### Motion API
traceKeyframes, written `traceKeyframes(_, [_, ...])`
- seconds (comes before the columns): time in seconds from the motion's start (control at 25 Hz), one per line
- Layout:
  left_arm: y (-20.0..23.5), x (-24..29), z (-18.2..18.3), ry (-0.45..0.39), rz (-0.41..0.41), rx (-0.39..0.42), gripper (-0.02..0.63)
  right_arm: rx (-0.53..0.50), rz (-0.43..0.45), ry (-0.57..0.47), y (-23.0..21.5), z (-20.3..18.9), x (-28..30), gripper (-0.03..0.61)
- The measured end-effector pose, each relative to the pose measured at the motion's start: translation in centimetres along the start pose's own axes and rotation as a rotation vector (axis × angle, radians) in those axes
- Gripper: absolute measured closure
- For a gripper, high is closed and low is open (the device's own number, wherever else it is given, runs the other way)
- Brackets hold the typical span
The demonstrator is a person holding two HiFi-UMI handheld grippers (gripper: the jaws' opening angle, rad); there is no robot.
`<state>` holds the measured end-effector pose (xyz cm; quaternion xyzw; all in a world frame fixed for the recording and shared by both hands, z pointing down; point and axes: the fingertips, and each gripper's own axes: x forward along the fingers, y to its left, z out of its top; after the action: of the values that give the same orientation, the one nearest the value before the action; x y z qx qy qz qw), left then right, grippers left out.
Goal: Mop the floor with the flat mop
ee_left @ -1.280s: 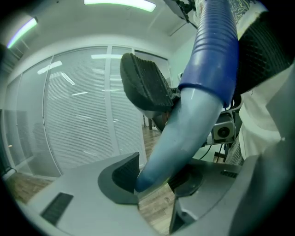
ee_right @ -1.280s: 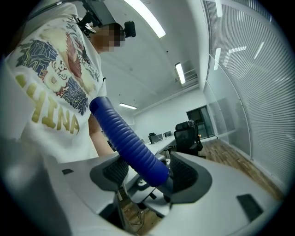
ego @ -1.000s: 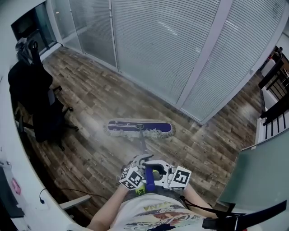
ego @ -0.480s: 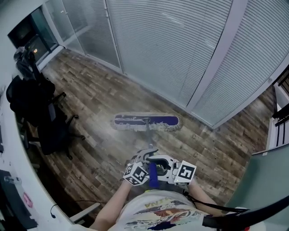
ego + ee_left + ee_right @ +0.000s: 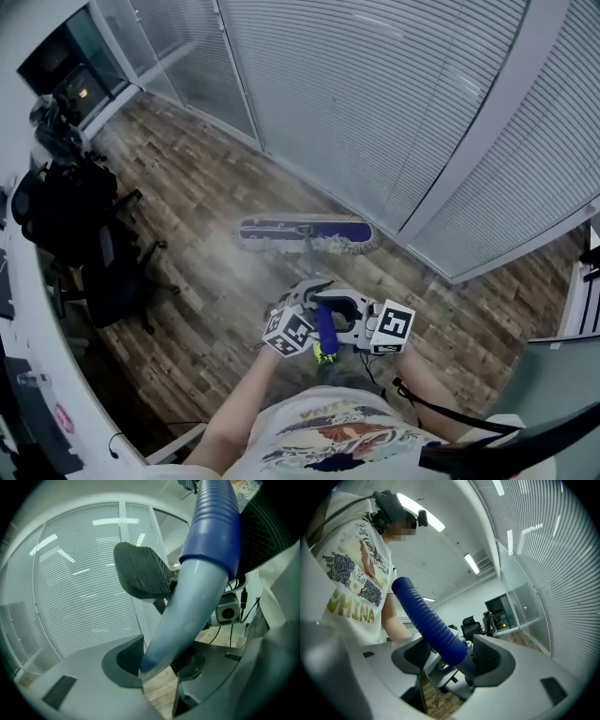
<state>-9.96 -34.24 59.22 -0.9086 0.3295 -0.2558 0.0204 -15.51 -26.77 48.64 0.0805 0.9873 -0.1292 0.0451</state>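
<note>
Left tongs (image 5: pixel 308 289) and right tongs (image 5: pixel 330 309) both grasp the handle of the flat mop (image 5: pixel 305 232), whose head lies on the floor.

At far left a black office chair (image 5: pixel 80 234) stands on the wooden floor (image 5: pixel 187 202). The left tongs are clenched on the pale shaft (image 5: pixel 187 602) just below the blue ribbed grip (image 5: pixel 325 331). The right tongs, just beside them, are clenched on that grip. The mop head lies crosswise on the floor beyond the tongs, near the glass wall (image 5: pixel 375 94) with blinds at the far right.
</note>
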Motion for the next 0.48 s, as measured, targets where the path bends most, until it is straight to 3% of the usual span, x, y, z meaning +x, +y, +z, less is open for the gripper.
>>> traceKeyframes(0.24, [3.6,4.8,0.2,0.033,-0.035,0.035,0.485,0.031,-0.057,-0.055,-6.0,0.6,-2.4,0.301])
traceKeyframes(0.48, [2.8,5.1,-0.3,0.054,-0.061,0.054,0.485,0.061,-0.087,-0.066,-5.9,0.0,-2.8,0.298])
